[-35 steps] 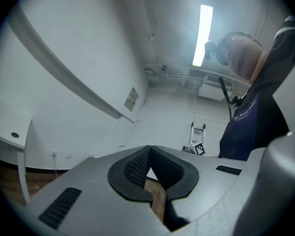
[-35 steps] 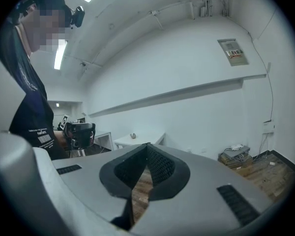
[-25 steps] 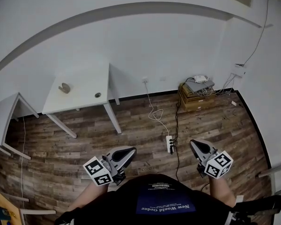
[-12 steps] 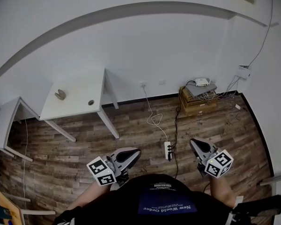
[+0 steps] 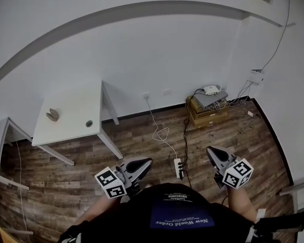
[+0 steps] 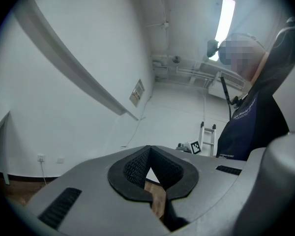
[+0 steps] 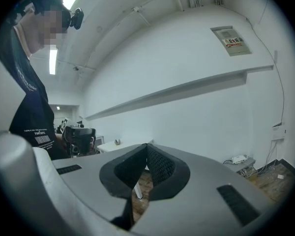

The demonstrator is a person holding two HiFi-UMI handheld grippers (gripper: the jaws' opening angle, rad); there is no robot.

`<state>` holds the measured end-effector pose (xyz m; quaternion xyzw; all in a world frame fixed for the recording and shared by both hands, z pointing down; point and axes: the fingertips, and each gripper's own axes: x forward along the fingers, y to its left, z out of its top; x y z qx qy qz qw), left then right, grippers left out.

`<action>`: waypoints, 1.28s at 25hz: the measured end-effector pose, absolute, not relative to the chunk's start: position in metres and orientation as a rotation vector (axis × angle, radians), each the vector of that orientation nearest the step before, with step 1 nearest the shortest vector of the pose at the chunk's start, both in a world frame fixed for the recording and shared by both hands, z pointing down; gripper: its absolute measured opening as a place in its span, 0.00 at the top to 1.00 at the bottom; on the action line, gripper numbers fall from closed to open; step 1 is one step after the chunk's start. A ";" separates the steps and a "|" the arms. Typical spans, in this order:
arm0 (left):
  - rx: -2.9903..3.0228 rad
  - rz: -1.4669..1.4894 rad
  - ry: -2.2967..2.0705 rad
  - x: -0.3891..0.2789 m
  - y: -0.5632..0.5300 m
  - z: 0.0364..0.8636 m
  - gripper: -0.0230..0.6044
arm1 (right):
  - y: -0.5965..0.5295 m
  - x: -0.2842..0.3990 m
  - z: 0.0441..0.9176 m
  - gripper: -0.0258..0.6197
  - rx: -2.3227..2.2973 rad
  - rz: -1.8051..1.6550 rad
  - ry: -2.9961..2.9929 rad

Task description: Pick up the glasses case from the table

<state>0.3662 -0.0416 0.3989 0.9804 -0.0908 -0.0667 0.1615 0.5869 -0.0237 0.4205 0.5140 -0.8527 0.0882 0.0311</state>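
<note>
The glasses case (image 5: 52, 114), a small brownish oval, lies near the far left of a white table (image 5: 71, 128) in the head view, with a small round object (image 5: 89, 123) beside it. Both grippers hang close to my body over the wooden floor, well short of the table. My left gripper (image 5: 144, 162) is shut with nothing in it, and its view (image 6: 148, 149) shows the tips meeting. My right gripper (image 5: 211, 150) also has its jaws together and empty (image 7: 147, 147). The table (image 7: 113, 145) shows small and far off in the right gripper view.
A power strip (image 5: 178, 168) and loose cables lie on the floor between the grippers. A wooden crate with a router (image 5: 206, 107) stands at the wall. Another white table (image 5: 1, 140) sits at the far left. A step ladder (image 6: 209, 134) stands behind me.
The table, crate and power strip have slid left in the head view as I moved across the room. Both grippers kept their place before my body, jaws still together.
</note>
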 end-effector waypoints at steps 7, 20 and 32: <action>2.820 -0.205 -0.159 0.327 -0.148 0.381 0.97 | -0.119 0.540 0.398 0.96 1.658 0.241 -2.580; 2.805 -0.217 -0.247 0.272 -0.260 0.394 0.97 | -0.243 0.487 0.416 0.96 1.548 0.280 -2.586; 2.786 -0.192 -0.520 0.319 -0.357 0.401 0.97 | -0.377 0.532 0.431 0.96 1.302 0.293 -2.736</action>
